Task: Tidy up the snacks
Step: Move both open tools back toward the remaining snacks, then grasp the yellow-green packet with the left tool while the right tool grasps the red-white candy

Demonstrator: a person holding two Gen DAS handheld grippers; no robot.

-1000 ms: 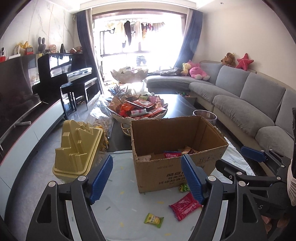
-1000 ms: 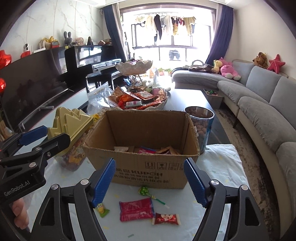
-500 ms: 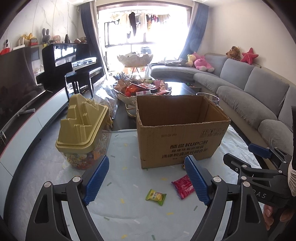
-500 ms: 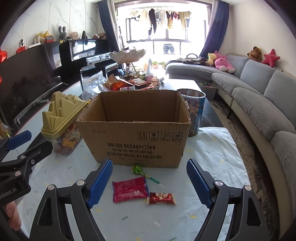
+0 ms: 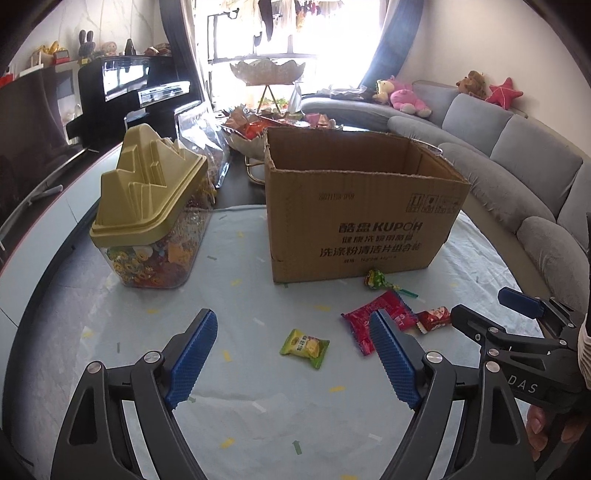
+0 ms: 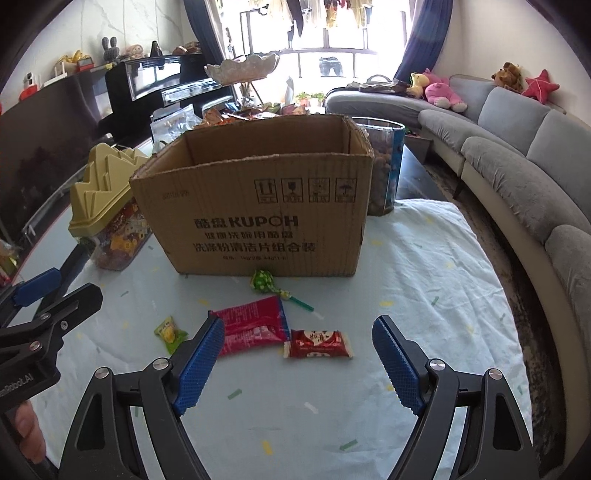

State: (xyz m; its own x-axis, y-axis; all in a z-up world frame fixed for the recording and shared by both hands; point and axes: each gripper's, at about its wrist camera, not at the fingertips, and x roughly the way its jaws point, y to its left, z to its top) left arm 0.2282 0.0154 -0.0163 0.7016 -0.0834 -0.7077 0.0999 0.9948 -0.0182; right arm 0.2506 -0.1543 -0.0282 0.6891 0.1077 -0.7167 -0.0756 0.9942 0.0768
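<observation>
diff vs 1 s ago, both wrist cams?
Both grippers came down toward the table: the box interior is now out of view. Left gripper and right gripper jaws have just been opening, nothing between them. Nothing grasped. Cardboard box, green candy and red packet stayed put.

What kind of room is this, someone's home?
It looks like a home living room: a long grey sofa with soft toys along one wall, a black piano opposite, and laundry hanging at the bright window. Snacks lie on a cloth-covered table.
</observation>
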